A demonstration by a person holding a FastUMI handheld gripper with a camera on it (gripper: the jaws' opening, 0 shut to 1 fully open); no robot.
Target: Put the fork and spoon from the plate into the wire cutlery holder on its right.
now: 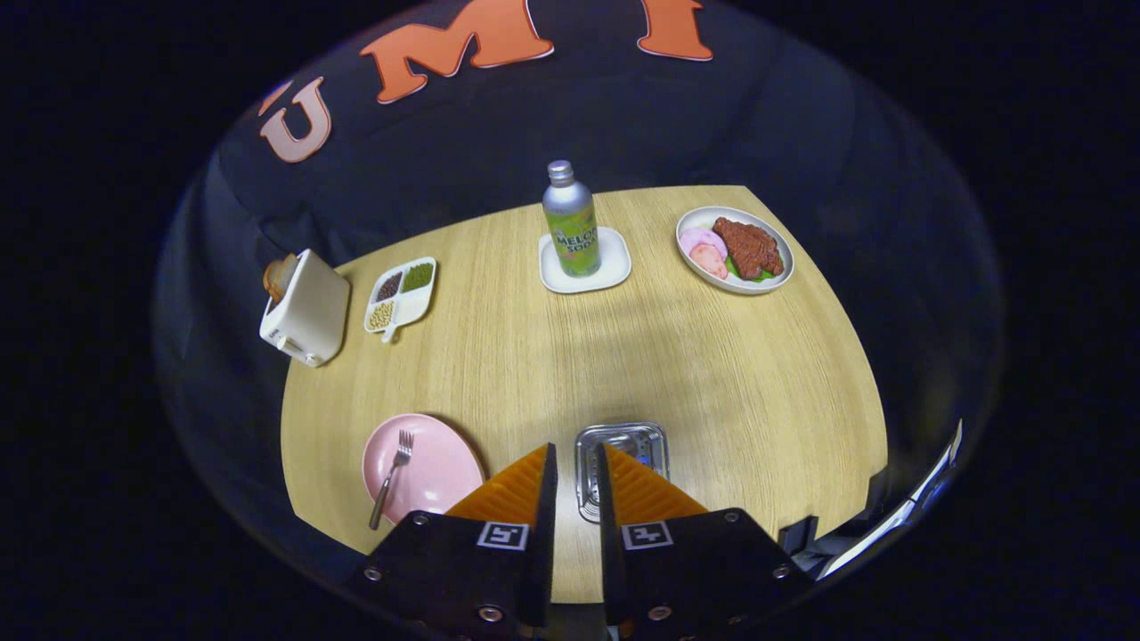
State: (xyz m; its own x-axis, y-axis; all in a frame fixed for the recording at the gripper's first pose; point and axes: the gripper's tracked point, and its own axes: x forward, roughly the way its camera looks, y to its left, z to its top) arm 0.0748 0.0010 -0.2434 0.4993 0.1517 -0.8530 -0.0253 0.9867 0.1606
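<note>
A pink plate [427, 467] lies near the table's front edge, just left of my fingers. A metal fork [390, 478] rests on it, tines pointing away from me. The wire cutlery holder [623, 450] stands to the right of the plate, just ahead of and partly under my right finger. I cannot make out what is inside it. My gripper [574, 450] hovers over the holder's left rim. Its fingers stand a narrow gap apart, and only the table and the holder's edge show between them. My left finger covers the plate's right rim.
At the back middle a green soda bottle [570, 221] stands on a white coaster [585, 263]. A plate of meat and sliced food [735, 249] sits back right. A divided dish of beans [402, 292] and a white toaster [305, 307] are at the left edge.
</note>
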